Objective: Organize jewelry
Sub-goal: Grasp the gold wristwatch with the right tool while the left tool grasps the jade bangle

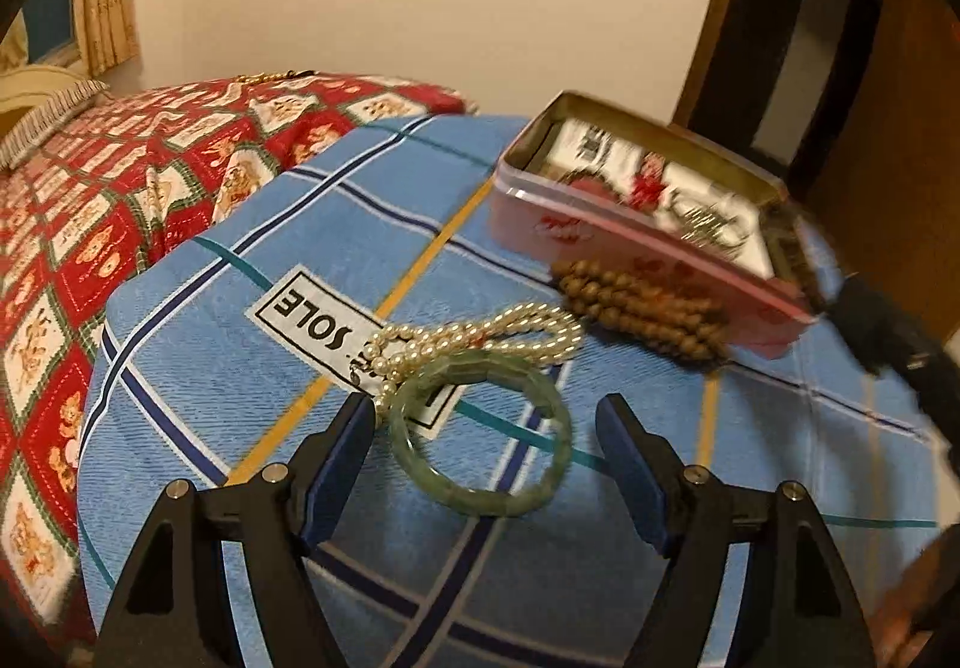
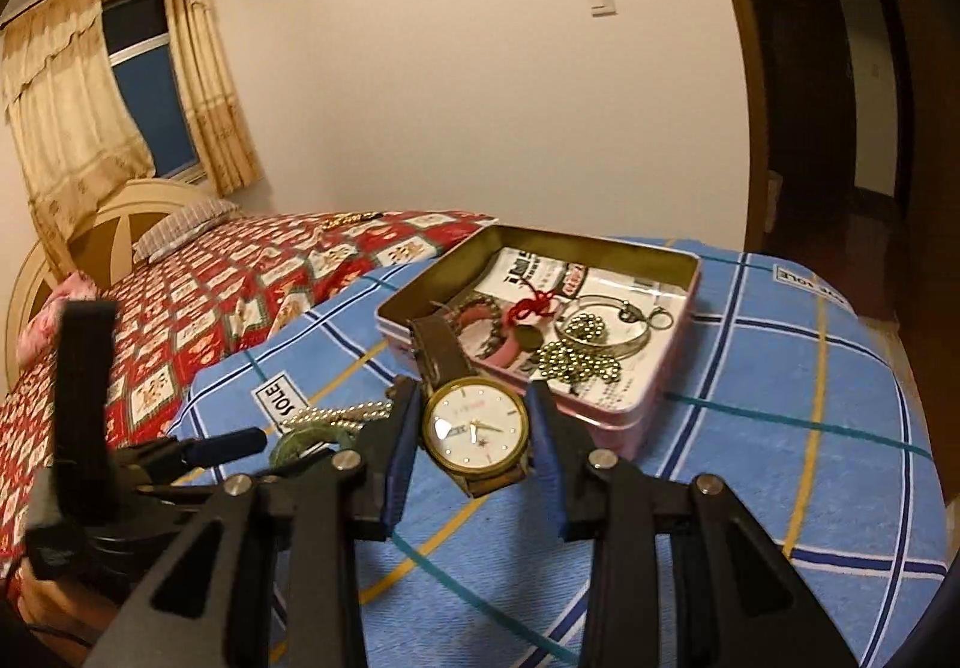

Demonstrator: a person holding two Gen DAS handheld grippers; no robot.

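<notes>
Leftmost, the left tongs sit low over the blue plaid cloth, angled down and forward, their blue pads spread wide and gripping nothing. The green bangle lies flat on the cloth between the two tips, nearer the left pad and apparently clear of both. Just beyond it, touching its far rim, lies the pearl strand, and beyond that the brown wooden beads rest against the near wall of the pink tin, which is blurred in this view. Further right, the right tongs are held level above the cloth, pointing at the tin's near wall. They are clenched on the watch, pads pressing the gold case from either side, dial facing up, with the brown strap rising toward the tin's rim. Inside the tin lie a red knot, a steel ball chain and a silver bangle on printed paper. A red patterned bed sits behind, to the left.
</notes>
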